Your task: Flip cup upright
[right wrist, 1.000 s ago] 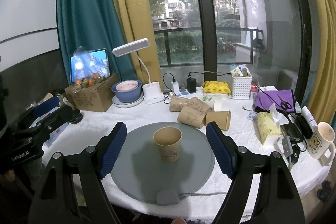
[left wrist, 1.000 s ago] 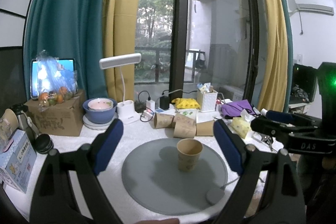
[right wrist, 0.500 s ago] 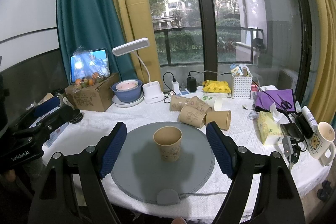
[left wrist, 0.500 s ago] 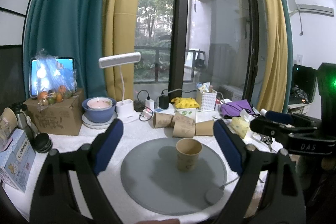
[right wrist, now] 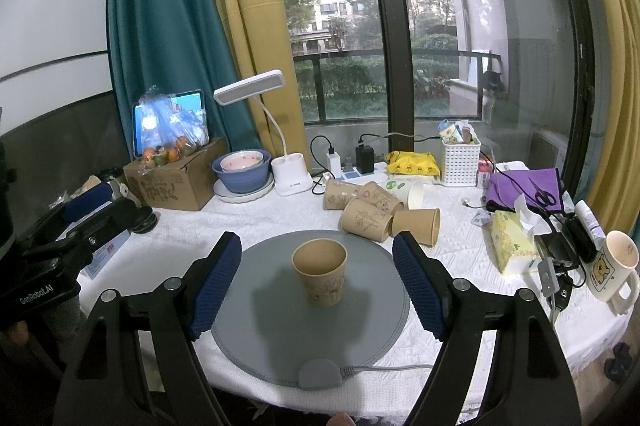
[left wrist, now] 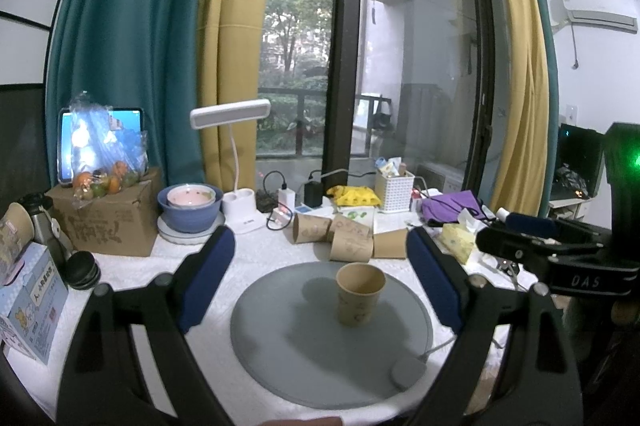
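Cup (right wrist: 319,272) stands upright on the grey mat (right wrist: 276,342), unchanged from a second ago. Left gripper (left wrist: 320,278) and right gripper (right wrist: 317,280) remain released, clear of it.

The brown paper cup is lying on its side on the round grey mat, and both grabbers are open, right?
Not quite. The brown paper cup stands upright on the round grey mat, mouth up, as the right wrist view shows. Both the left gripper and the right gripper are open, as you said.

6 paper cups (right wrist: 319,272), 2 bowls (right wrist: 240,173)
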### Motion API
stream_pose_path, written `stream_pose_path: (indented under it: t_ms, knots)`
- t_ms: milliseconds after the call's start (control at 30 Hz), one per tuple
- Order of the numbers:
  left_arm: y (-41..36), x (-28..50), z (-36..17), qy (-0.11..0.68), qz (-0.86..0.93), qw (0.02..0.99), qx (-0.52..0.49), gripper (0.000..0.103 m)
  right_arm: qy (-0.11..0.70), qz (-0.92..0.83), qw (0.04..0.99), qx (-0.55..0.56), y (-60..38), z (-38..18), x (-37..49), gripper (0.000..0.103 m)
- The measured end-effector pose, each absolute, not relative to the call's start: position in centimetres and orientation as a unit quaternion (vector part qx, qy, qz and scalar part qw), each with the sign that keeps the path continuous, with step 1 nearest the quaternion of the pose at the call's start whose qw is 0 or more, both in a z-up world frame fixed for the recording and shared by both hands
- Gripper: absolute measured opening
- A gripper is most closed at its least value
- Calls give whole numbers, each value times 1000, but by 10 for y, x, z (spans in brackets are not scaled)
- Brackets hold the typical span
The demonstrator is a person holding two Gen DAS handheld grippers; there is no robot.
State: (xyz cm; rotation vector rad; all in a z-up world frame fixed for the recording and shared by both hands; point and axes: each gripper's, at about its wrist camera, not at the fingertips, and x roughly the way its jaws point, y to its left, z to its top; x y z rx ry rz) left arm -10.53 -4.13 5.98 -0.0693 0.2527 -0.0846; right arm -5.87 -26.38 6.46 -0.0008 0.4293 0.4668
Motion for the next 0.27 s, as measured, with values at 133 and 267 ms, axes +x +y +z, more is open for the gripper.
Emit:
stream_pose_path:
  t_ms: [133,267]
  knots:
    - [-41,-105,60,126,-44,990,-35,89,211,229,950,0,-264,65,-59,81]
    - [-42,-106,59,120,-40,991,-35,89,212,230,950,0,-264,65,-59,81]
